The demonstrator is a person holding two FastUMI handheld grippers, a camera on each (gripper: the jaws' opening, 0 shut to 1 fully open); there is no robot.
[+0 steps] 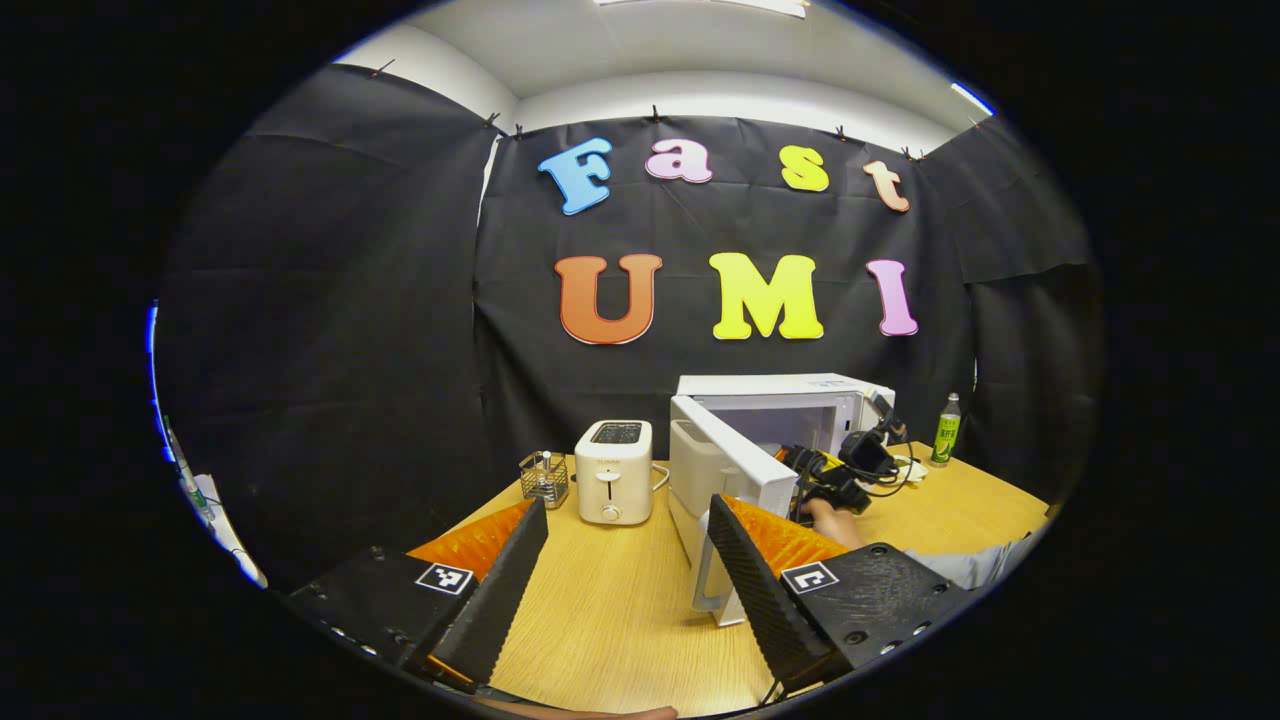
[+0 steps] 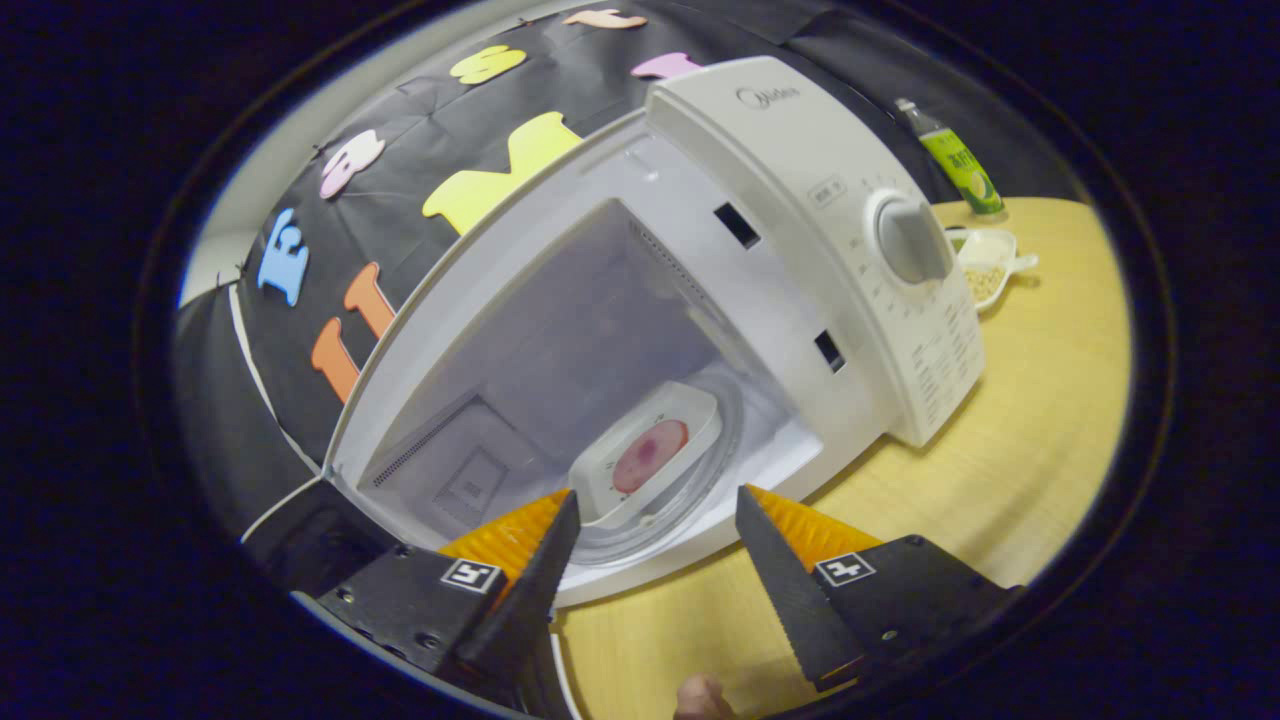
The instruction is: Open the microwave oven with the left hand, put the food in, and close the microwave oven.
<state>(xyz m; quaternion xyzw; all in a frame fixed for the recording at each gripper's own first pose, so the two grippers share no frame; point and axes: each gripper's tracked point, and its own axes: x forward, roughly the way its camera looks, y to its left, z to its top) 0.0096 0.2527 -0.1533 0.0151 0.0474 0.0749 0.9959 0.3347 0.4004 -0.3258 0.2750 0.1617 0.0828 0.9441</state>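
A wooden table (image 1: 620, 600) with a pale grain is being used as the base for everything. On it a white, boxy microwave (image 2: 800, 250) is standing with its smooth plastic door (image 1: 715, 480) swung wide open; a round knob (image 2: 910, 240) is set in its control panel. Inside, on the glass turntable (image 2: 725, 420), a white rectangular tray (image 2: 690, 410) is lying, with a round pinkish piece of food (image 2: 650, 455) in it. A white, rounded toaster (image 1: 614, 470) is seen left of the door, with a wire basket (image 1: 545, 478) beside it. A green bottle (image 1: 946, 430) and a small white dish (image 2: 985, 265) are placed to the microwave's right.

The right gripper (image 2: 655, 540) is being held open and empty just before the cavity's mouth, the tray lying just beyond and between its serrated fingers (image 2: 785, 580), apart from them. The left gripper (image 1: 625, 560) is being held spread and empty over the table, the door's edge just beyond its right finger.
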